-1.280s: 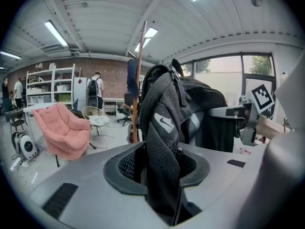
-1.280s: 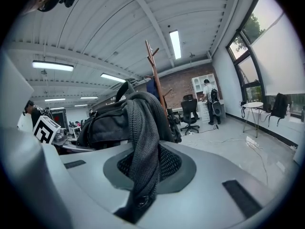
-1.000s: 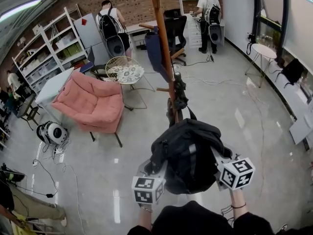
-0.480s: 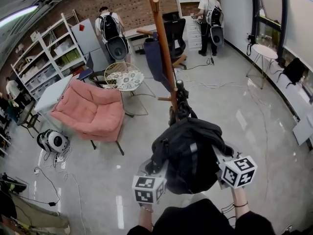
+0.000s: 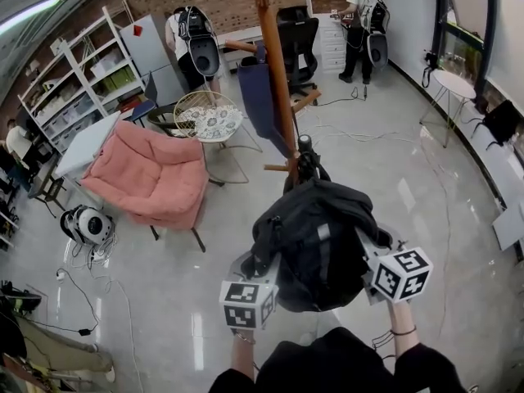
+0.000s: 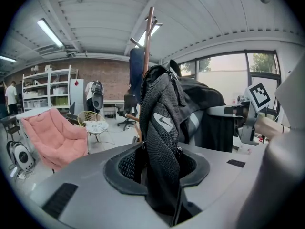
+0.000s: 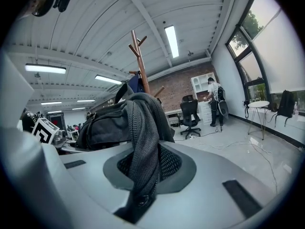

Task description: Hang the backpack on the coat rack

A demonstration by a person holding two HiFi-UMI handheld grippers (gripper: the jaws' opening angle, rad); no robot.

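Closed the gap in the last second: the rack (image 5: 274, 72) looks nearer and bigger in the head view, and the backpack (image 5: 315, 244) is up off the floor, just short of its pole. So I reckon the carry's nearly done and the hooking isn't. Left gripper (image 5: 252, 273) is clamped on one mesh strap (image 6: 162, 128), right gripper (image 5: 370, 250) on the other. Both are held out side by side, aimed at the rack, tipped slightly down

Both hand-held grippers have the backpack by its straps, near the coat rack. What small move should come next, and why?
Probably move the backpack forward and up toward the coat rack. The left hand-held gripper and right hand-held gripper each clamp a mesh strap, but the backpack hangs short of the rack and, it seems, below the bare peg.
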